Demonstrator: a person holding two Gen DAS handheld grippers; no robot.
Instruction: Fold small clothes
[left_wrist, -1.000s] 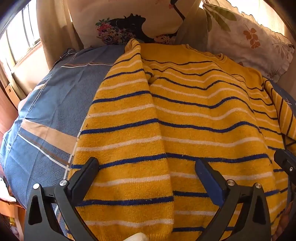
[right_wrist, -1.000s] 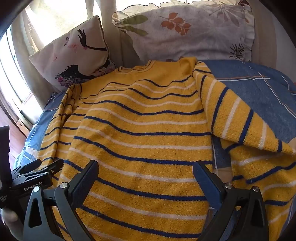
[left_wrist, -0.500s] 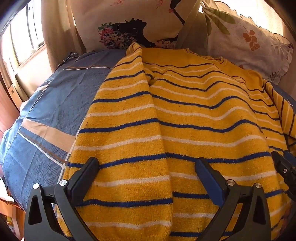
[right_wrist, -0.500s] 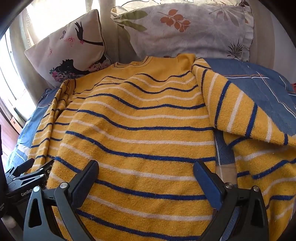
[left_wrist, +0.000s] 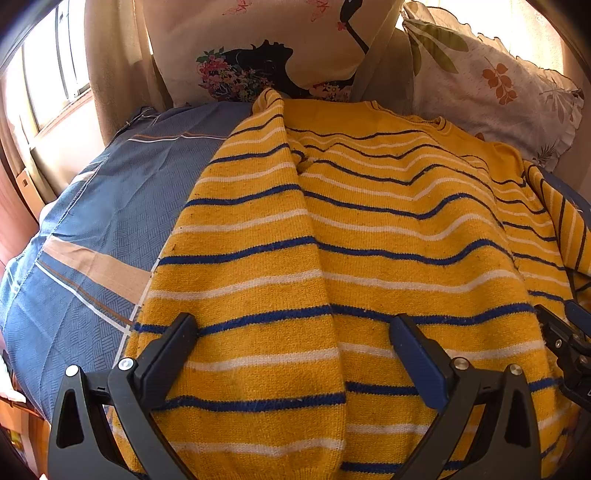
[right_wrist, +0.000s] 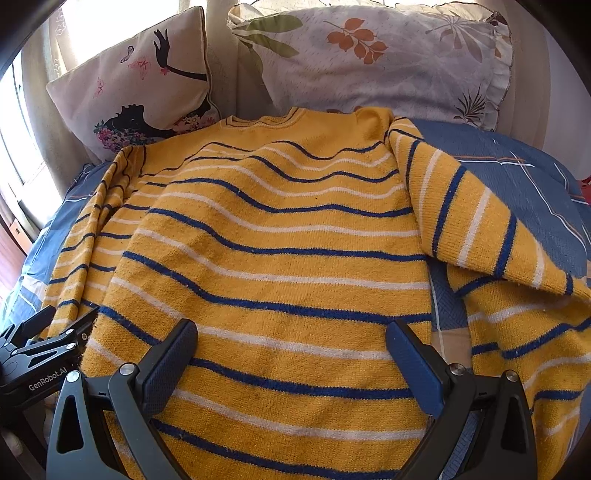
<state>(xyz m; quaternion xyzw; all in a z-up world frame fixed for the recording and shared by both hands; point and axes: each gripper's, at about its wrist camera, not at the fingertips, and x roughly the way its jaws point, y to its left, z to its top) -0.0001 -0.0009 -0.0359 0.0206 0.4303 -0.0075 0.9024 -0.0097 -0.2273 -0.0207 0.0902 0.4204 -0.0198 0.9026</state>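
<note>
A knitted yellow sweater (right_wrist: 280, 266) with thin navy and white stripes fills the frame's centre, over a blue bedsheet (left_wrist: 96, 229) with tan and white lines at left. At the top, a cream cushion (right_wrist: 140, 92) bears a black silhouette and flowers; a white pillow (right_wrist: 388, 59) has orange and green leaves.

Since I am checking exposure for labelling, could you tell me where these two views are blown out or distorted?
Left wrist view: the window at left and top-right corner are overexposed, and fisheye bends the striped sweater. Right wrist view: glare washes out the top-left above the silhouette pillow; edges curve, the centre stays sharp.
</note>
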